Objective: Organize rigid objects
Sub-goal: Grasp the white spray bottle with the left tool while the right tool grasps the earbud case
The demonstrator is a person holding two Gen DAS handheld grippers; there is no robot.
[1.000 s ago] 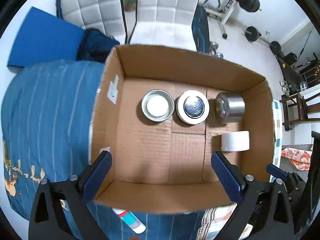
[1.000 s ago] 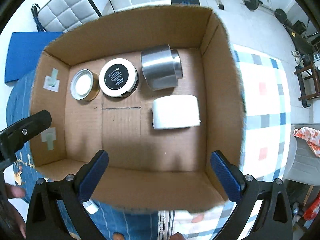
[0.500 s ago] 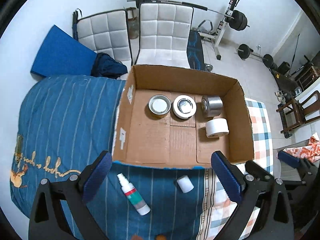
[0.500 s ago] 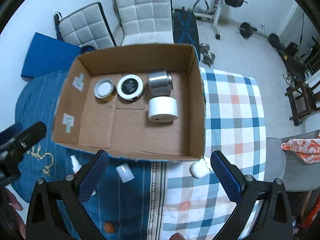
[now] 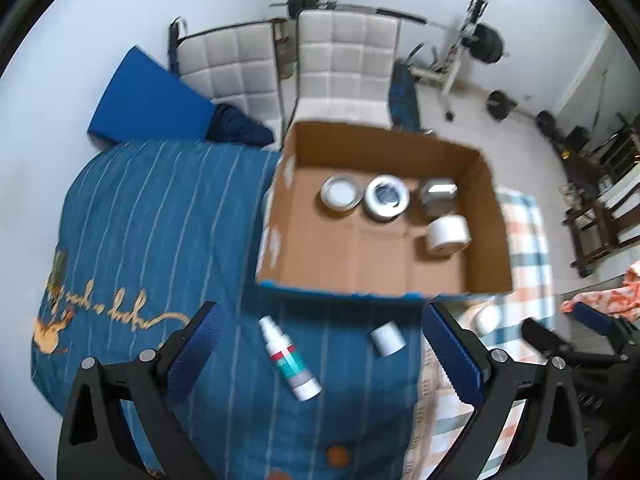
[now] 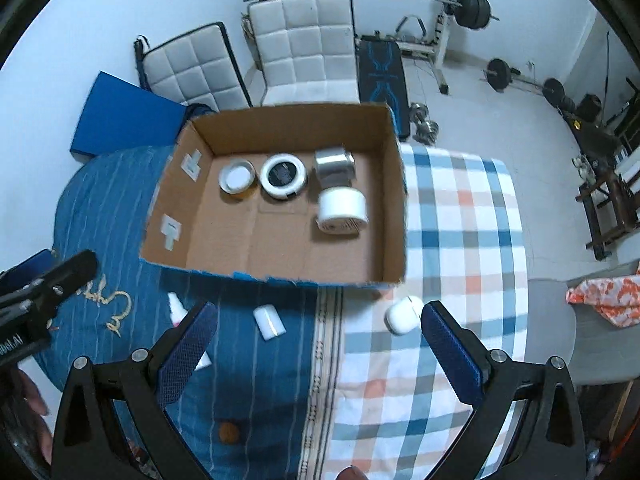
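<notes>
The left gripper (image 5: 320, 344) hung over the bed with its blue-padded fingers (image 5: 196, 344) spread wide and nothing between them. The right gripper (image 6: 318, 340) was likewise wide apart and empty, its fingers (image 6: 450, 352) framing the near edge of the bed.

Take the open brown cardboard box (image 6: 396, 200) as the landmark. It sat on the bed, straddling a blue striped quilt (image 5: 160, 220) and a blue, white and orange checked blanket (image 6: 460, 240).

Inside the box, along its far wall, three items stood in a row: a small round tin with a white centre (image 6: 237, 176), a round white jar with a black top (image 6: 283, 176) just beside it, and a shiny metal cylinder lying on its side (image 6: 335, 165). A white roll of tape (image 6: 342, 210) lay just in front of the metal cylinder, toward the box's right wall.

Outside the box, in front of its near wall, three things lay on the bedding. A white spray bottle with a red and teal label (image 5: 289, 358) lay on the quilt between the left gripper's fingers. A small white cylinder (image 5: 387, 338) lay to its right, also on the quilt. A rounded white case (image 6: 403, 315) rested on the checked blanket near the box's front right corner.

Beyond the box stood two white quilted chairs (image 6: 308, 48) and a blue mat (image 6: 124, 120).
</notes>
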